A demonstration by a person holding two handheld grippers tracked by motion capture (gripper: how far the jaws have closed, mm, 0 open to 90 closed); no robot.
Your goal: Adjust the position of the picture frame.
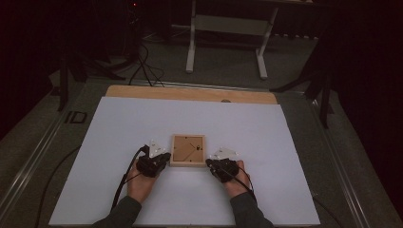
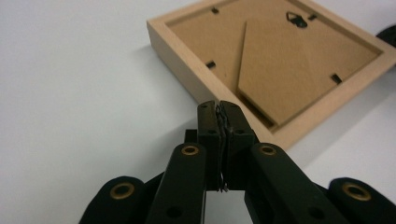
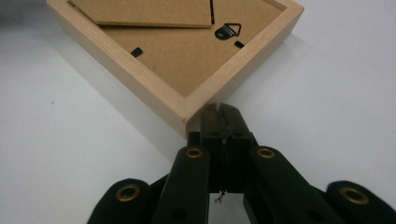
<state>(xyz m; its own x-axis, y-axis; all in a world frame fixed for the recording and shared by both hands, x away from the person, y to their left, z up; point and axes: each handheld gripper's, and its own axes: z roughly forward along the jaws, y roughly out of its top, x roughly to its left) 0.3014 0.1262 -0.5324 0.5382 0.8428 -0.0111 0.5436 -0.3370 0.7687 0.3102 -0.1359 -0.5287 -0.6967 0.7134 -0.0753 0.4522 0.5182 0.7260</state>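
A small wooden picture frame (image 1: 188, 150) is lying face down near the middle of a white board (image 1: 119, 128) that is covering the wooden table (image 1: 190, 93), with its brown backing panel facing up. In the left gripper view the folded easel stand (image 2: 289, 70) is lying flat on that backing, and a black hanging hook (image 2: 297, 19) is sitting near the far edge, with small black retaining tabs (image 2: 210, 64) showing along the inner rim. The left gripper (image 1: 163, 158) is resting at the frame's near left corner, held in the person's left hand (image 1: 141, 183); its two jaws are pressing together with nothing between them, and their tips are sitting just beside the frame's near edge. The right gripper (image 1: 210, 164) is sitting at the frame's near right corner in the right hand (image 1: 236, 183), and its jaws are likewise closing flat against each other, empty. In the right gripper view the jaw tips are standing right at the frame's corner (image 3: 184, 123), though whether they are touching the wood cannot be told. Black cables (image 1: 124, 178) are trailing back from both grippers towards the person's dark sleeves (image 1: 121, 213).
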